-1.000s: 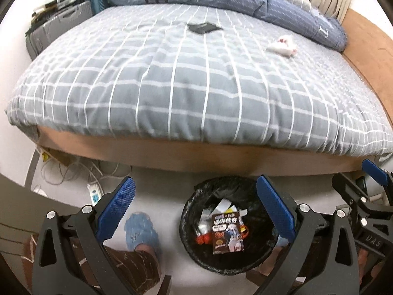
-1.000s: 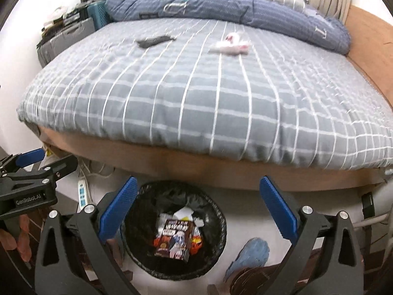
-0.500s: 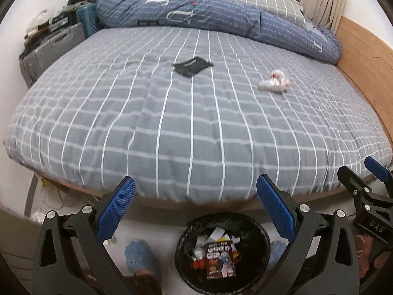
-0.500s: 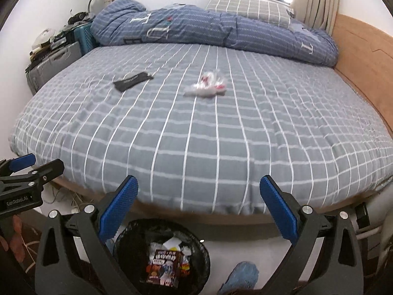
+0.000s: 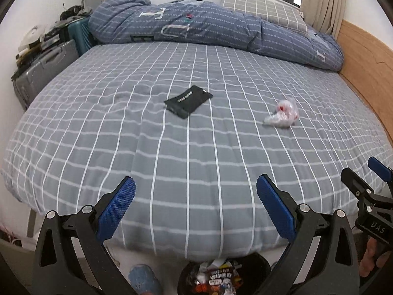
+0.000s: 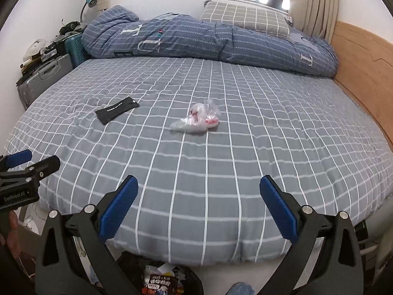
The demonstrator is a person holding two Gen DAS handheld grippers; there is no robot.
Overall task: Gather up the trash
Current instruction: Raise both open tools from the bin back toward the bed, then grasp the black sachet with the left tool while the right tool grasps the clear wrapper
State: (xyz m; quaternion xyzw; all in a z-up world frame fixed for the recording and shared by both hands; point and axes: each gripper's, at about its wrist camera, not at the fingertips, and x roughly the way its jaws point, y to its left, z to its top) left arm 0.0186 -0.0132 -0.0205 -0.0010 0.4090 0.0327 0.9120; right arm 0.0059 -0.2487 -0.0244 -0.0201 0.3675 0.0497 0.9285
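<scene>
Black pouch [image 5: 188, 101]: flat, rectangular, laid on the grey checked bedsheet [image 5: 196, 162] left of mid-bed; long axis run diagonally, near-left to far-right; white print seen along its length. Also seen in right wrist view [image 6: 117, 110], same diagonal.
Clear wrapper [image 6: 195, 120]: crumpled plastic w/ red bits inside, laid mid-bed, well apart from pouch, to its right; long axis roughly crosswise, tapered end pointed left. In left wrist view [image 5: 282, 115] it is seen right of centre.
Left gripper [image 5: 195, 207]: held above near bed edge, fingers spread wide, nothing between the blue pads [image 5: 115, 213]. Its side is also seen at left in right wrist view [image 6: 18, 172].
Right gripper [image 6: 199, 207]: held over near edge too, fingers spread wide, nothing pinched. Seen at far right of left view [image 5: 366, 191].
Edges/room: bed surface between grippers and both items is bare sheet; folded blue duvet [image 5: 208, 32] and checked pillow [image 5: 262, 12] are piled at far side; wooden board [image 5: 368, 56] runs along right edge; grey case [image 5: 41, 71] is stood by left edge.
Trash bin [image 6: 194, 279]: black-lined, on floor below near bed edge, partly cut off by frame; printed snack packet [image 6: 159, 282] and white scraps are seen inside. Bin also seen in left view [image 5: 255, 263].
Floor: a foot in a blue slipper [image 5: 143, 280] is seen just beside bin.
</scene>
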